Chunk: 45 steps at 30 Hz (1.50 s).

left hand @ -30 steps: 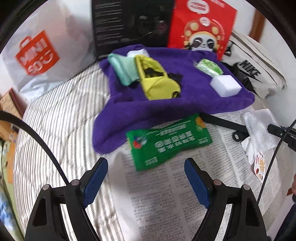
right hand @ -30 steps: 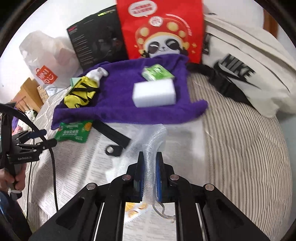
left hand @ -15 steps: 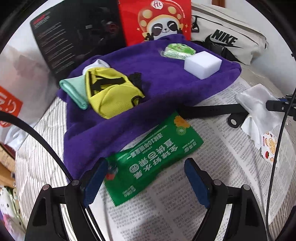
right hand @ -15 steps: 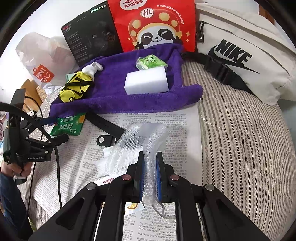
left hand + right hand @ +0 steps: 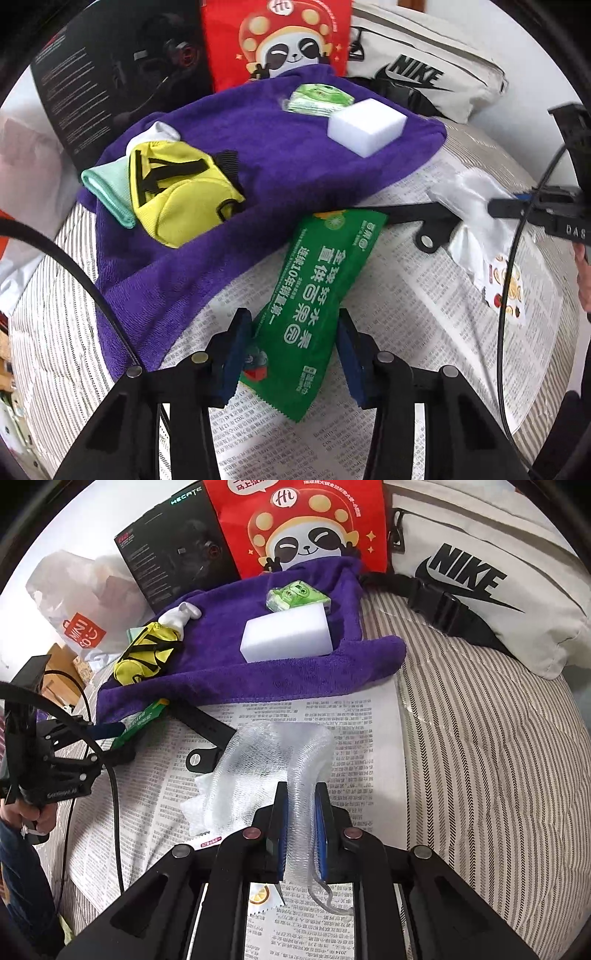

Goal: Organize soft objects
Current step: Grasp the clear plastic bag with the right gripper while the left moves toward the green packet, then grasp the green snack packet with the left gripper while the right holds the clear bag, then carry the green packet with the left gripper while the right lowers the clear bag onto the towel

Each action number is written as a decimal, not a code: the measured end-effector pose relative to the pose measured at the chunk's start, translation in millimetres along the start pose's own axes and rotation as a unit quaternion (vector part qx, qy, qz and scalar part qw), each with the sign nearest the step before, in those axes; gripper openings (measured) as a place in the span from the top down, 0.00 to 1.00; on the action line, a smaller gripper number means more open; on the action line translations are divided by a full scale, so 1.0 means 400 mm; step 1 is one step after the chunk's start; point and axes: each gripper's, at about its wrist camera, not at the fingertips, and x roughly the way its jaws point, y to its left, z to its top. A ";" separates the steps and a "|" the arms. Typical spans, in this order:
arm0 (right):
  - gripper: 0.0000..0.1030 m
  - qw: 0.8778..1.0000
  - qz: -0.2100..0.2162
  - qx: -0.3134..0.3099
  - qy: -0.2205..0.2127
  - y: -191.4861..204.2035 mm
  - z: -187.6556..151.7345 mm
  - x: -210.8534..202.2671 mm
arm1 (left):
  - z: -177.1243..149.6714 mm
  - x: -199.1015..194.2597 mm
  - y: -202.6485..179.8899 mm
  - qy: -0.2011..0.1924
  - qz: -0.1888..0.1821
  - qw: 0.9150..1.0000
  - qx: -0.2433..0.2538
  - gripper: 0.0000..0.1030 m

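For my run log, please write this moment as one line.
left gripper: open, fingers around green packet | right gripper: shut on white mesh | both over newspaper | purple towel: holds sponge

Right gripper [image 5: 300, 830]: pads clamped on white mesh netting [image 5: 273, 760], which drapes over newspaper [image 5: 354, 738] just below purple towel [image 5: 295, 679]; white sponge [image 5: 286, 637] on towel.

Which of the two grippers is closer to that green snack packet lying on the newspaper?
Left. The left gripper straddles the green snack packet, one finger on each side. The right gripper is farther off, across the newspaper, shut on the white mesh netting.
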 end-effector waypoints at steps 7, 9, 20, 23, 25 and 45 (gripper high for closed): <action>0.85 1.000 0.003 0.001 0.002 -0.001 0.000 0.001 | 0.017 0.004 -0.008 -0.009 0.010 1.000 0.016 0.35; 0.85 1.000 0.003 0.000 0.003 0.000 0.000 0.001 | 0.029 0.018 -0.011 -0.006 0.007 1.000 0.027 0.35; 0.85 1.000 0.010 -0.004 -0.001 0.007 -0.002 -0.005 | -0.012 0.005 -0.024 -0.002 -0.024 1.000 0.009 0.73; 0.87 1.000 0.017 0.004 0.000 0.002 -0.001 0.003 | -0.024 0.003 -0.007 -0.014 -0.038 0.999 -0.031 0.73; 0.88 0.999 0.028 0.015 0.001 -0.006 0.000 0.006 | -0.025 0.004 -0.001 -0.019 -0.041 0.998 -0.054 0.74; 0.90 0.995 0.083 0.013 -0.060 0.012 0.060 -0.115 | -0.052 -0.091 0.035 -0.058 -0.035 0.990 -0.124 0.82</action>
